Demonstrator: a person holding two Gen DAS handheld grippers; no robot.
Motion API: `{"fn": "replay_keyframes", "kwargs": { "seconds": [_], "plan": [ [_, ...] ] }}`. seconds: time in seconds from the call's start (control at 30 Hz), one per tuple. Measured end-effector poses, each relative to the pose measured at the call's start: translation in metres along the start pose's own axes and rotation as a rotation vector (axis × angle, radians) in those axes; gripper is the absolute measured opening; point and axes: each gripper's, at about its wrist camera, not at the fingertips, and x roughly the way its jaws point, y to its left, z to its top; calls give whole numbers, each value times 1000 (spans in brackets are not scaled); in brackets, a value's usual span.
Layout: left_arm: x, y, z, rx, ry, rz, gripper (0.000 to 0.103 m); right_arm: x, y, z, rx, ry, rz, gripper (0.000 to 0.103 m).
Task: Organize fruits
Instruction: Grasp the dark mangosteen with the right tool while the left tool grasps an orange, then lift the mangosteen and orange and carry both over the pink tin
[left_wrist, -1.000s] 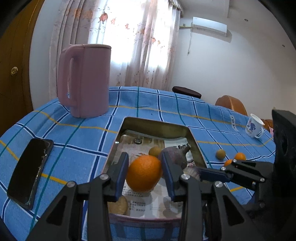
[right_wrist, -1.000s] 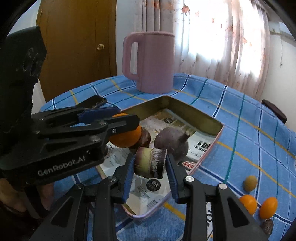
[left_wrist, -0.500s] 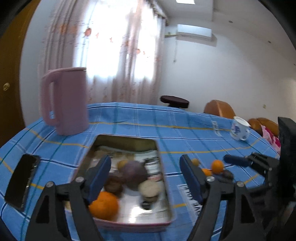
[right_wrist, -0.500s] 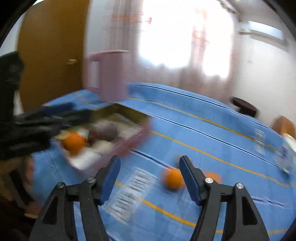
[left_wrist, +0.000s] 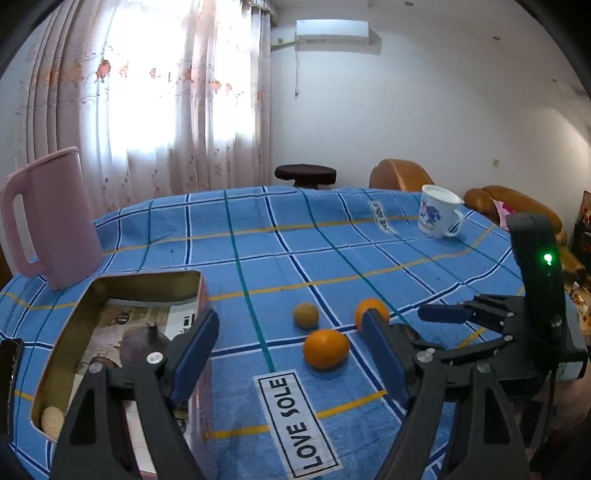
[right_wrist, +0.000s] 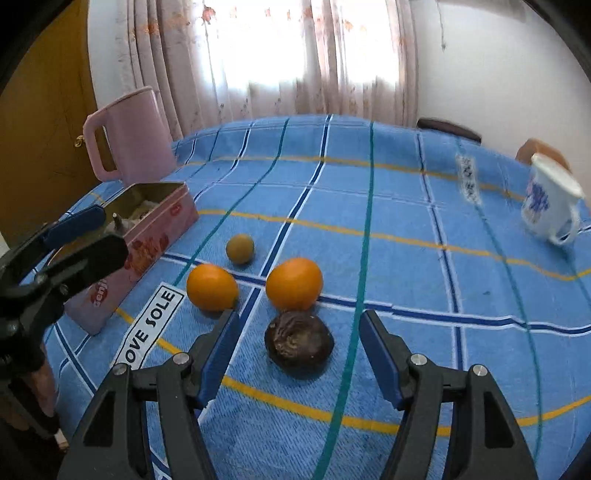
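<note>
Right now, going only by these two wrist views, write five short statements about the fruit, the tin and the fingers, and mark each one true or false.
1. Two oranges lie on the tablecloth. True.
2. The right gripper grips an orange. False: nothing is gripped; its jaws are closing, a dark wrinkled fruit just ahead.
3. The pink tin is lidless. True.
4. The white mug stands inside the tin. False: it is on the cloth, far from it.
5. The left gripper is empty. True.
</note>
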Motion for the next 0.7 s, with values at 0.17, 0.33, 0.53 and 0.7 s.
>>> {"fn": "replay_keyframes", "kwargs": {
  "seconds": [0.17,0.33,0.53,0.7],
  "plan": [
    [12,-5,-2,15,40,-5,82,10,-1,-1,15,47,42,41],
    [25,-16,-2,53,83,-28,81,-7,5,2,-27,-44,-81,41],
    [50,-22,-2,41,188,-110,53,-5,-9,6,-25,-68,-175,41],
    [68,-21,-5,9,270,-128,48,-9,-10,8,-35,-83,-160,41]
  ]
}}
